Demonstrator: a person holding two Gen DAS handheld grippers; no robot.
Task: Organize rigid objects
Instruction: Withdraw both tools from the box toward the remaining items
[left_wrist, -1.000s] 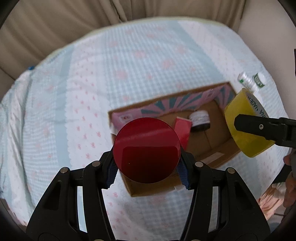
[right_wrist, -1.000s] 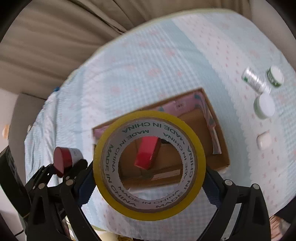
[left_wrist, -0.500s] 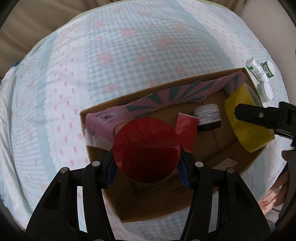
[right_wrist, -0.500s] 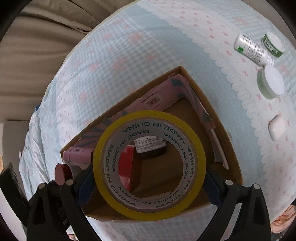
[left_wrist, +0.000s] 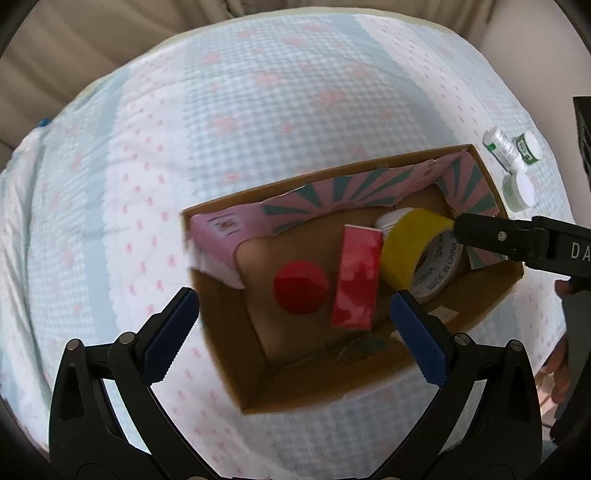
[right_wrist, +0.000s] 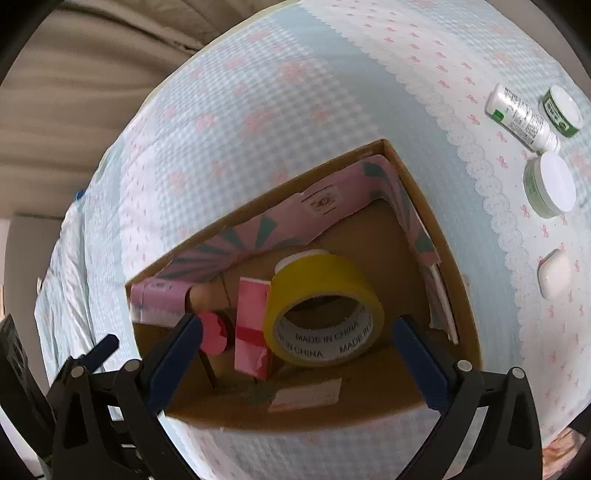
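A cardboard box (left_wrist: 236, 354) (right_wrist: 458, 295) with a pink lining sits on the checked cloth. Inside it lie a red-lidded jar (left_wrist: 301, 282) (right_wrist: 212, 332), a red carton (left_wrist: 356, 277) (right_wrist: 251, 325) and a yellow tape roll (left_wrist: 413, 251) (right_wrist: 321, 310). A white-lidded jar (left_wrist: 388, 219) shows behind the tape. My left gripper (left_wrist: 293, 330) is open and empty above the box's near side. My right gripper (right_wrist: 297, 360) is open and empty just in front of the tape; one of its fingers (left_wrist: 517, 243) reaches into the left wrist view.
To the right of the box on the cloth lie a white tube (right_wrist: 521, 118), a green jar with a white lid (right_wrist: 561, 110), a larger white-lidded jar (right_wrist: 550, 188) and a small white case (right_wrist: 554, 273). Beige curtains hang behind the table.
Both grippers opened. The left one let go of the red-lidded jar and the right one let go of the tape roll; both now lie in the box. Both grippers drew back slightly.
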